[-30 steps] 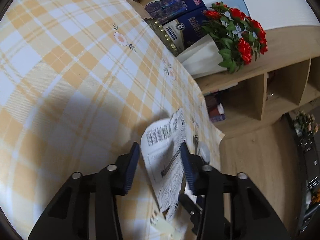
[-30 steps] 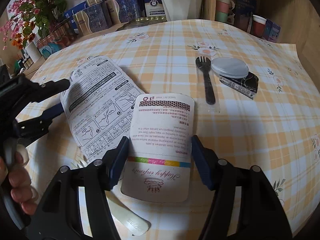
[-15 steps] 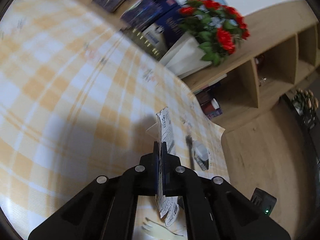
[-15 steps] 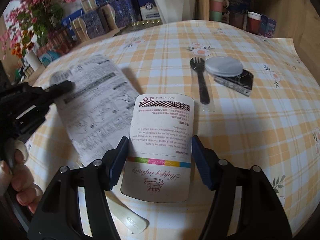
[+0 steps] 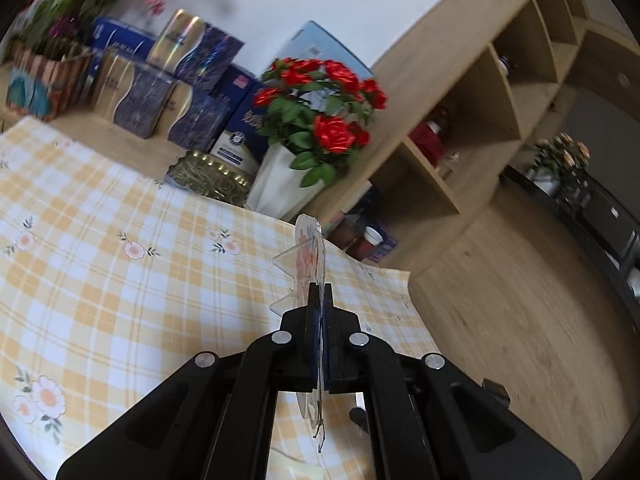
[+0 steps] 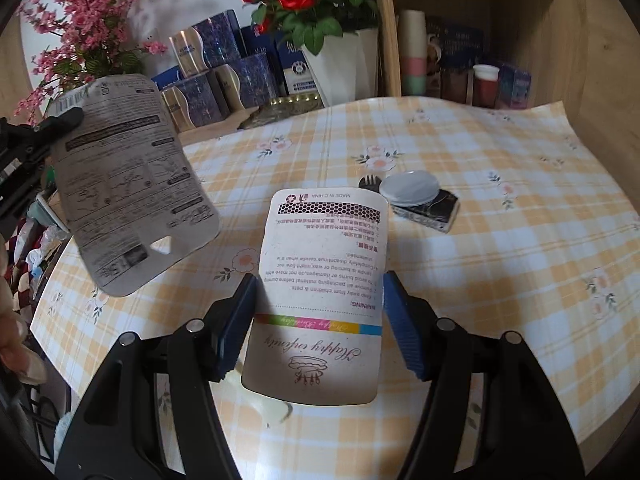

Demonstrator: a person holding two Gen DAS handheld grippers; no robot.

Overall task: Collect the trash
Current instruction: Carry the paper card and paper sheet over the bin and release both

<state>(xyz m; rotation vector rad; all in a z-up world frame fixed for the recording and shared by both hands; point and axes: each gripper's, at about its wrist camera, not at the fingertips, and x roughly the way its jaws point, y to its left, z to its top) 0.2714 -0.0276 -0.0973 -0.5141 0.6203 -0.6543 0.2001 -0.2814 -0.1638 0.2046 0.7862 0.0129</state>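
My left gripper (image 5: 319, 300) is shut on a grey printed packaging card, seen edge-on in its own view (image 5: 310, 248). In the right wrist view the card (image 6: 128, 184) hangs in the air at the left, above the table, held by the left gripper's fingers (image 6: 60, 120). My right gripper (image 6: 318, 296) is open, its blue pads on either side of a white candle packaging card (image 6: 324, 280) that lies flat on the checked tablecloth (image 6: 500, 240). A black plastic fork (image 6: 370, 181), a round white lid (image 6: 410, 188) and a dark flat packet (image 6: 430, 210) lie beyond it.
A white vase of red roses (image 5: 316, 120) and several blue and gold boxes (image 5: 176, 88) stand at the table's far edge. Wooden shelves (image 5: 480, 120) are at the right. A pale plastic piece (image 6: 272, 408) lies under the white card's near edge.
My left gripper closed on the grey card and lifted it off the table, up and to the left. The right gripper stayed open around the white card.
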